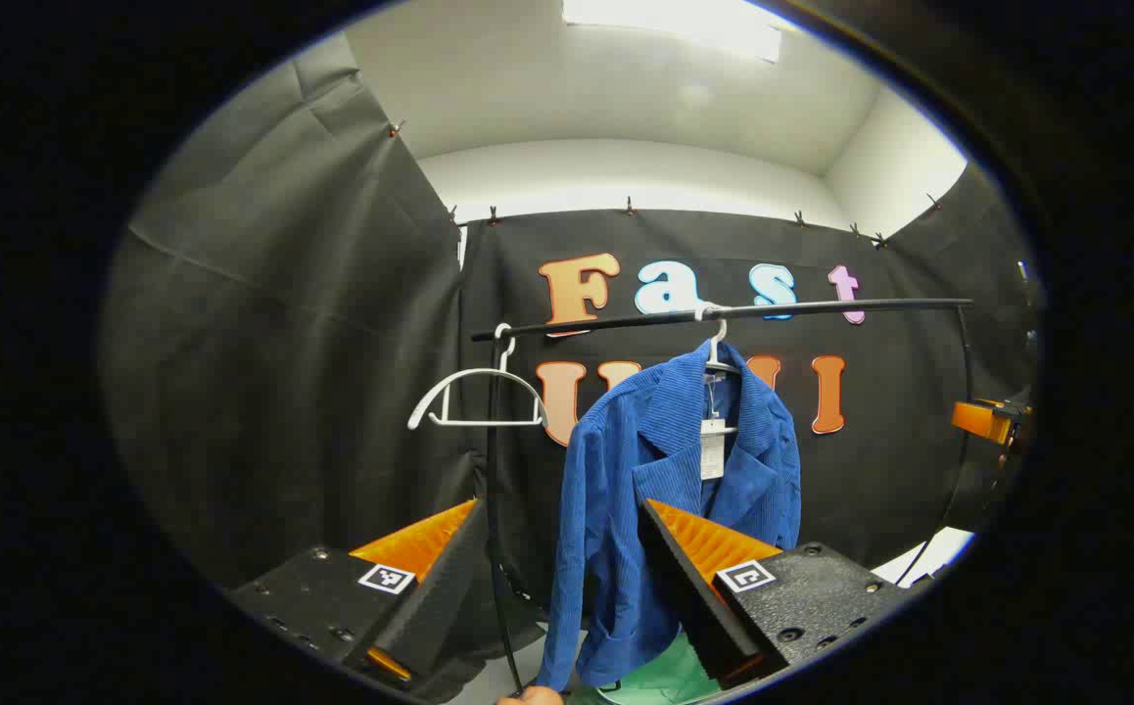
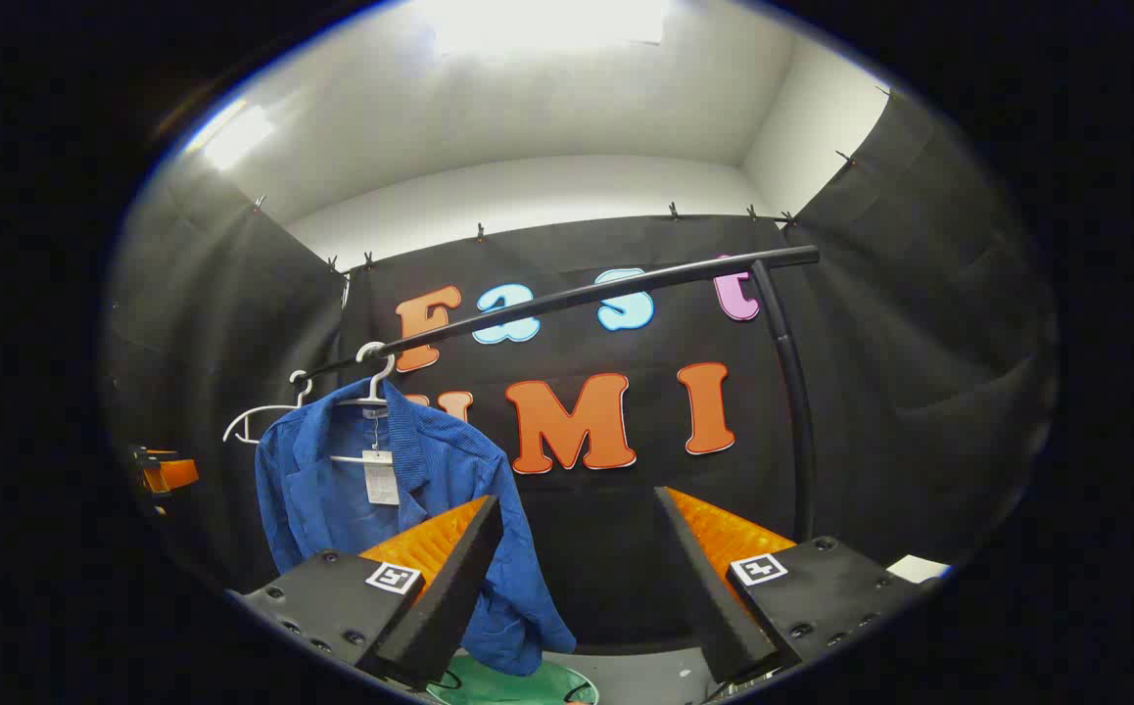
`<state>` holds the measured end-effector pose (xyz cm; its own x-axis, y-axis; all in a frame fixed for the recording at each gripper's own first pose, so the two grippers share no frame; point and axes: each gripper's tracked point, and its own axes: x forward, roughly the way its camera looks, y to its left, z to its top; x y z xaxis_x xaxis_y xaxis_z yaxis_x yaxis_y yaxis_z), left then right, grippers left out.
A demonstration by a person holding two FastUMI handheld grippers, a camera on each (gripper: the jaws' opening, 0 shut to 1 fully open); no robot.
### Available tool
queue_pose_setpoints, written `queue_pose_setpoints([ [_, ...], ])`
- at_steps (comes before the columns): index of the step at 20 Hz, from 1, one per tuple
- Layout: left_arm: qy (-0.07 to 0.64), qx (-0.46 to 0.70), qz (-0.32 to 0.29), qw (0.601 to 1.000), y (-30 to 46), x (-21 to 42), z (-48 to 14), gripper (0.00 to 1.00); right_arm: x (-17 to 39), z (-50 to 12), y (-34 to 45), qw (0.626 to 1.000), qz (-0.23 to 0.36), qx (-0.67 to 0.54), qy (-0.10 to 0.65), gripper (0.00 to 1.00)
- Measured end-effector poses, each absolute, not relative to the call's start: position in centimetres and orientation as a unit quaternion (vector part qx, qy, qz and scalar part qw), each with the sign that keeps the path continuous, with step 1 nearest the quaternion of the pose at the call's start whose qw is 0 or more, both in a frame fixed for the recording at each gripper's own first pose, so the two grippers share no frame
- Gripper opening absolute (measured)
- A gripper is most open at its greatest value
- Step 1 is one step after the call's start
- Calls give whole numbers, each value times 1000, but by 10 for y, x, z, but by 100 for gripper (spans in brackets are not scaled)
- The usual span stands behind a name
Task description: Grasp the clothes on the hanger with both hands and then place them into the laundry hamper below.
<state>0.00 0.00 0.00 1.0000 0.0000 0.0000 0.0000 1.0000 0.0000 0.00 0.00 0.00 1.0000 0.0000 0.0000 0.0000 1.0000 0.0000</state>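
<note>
A blue corduroy jacket (image 1: 626, 490) with a paper tag hangs on a white hanger (image 1: 717, 348) from a black rail (image 1: 724, 313). Below it shows the green laundry hamper (image 1: 660, 681). My left gripper (image 1: 559, 509) is open, short of the jacket, its fingers framing the jacket's left side. In the right gripper view the jacket (image 2: 332, 499) hangs to the left over the hamper (image 2: 508, 683). My right gripper (image 2: 577, 499) is open with nothing between its fingers, to the right of the jacket. Each gripper appears far off in the other's view, right gripper (image 1: 988, 421) and left gripper (image 2: 164, 475).
An empty white hanger (image 1: 474, 397) hangs at the rail's left end beside the rack's upright post (image 1: 494, 490). The other post (image 2: 792, 392) rises at the right. Black cloth walls close in all round. A white object (image 2: 915, 566) lies low at the right.
</note>
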Motion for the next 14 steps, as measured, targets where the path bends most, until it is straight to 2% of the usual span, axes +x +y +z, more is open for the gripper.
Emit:
queue_pose_setpoints([
  [14,11,1,2,1000,-5,7,-7,96,15,-13,2,1000,9,5,13,99],
])
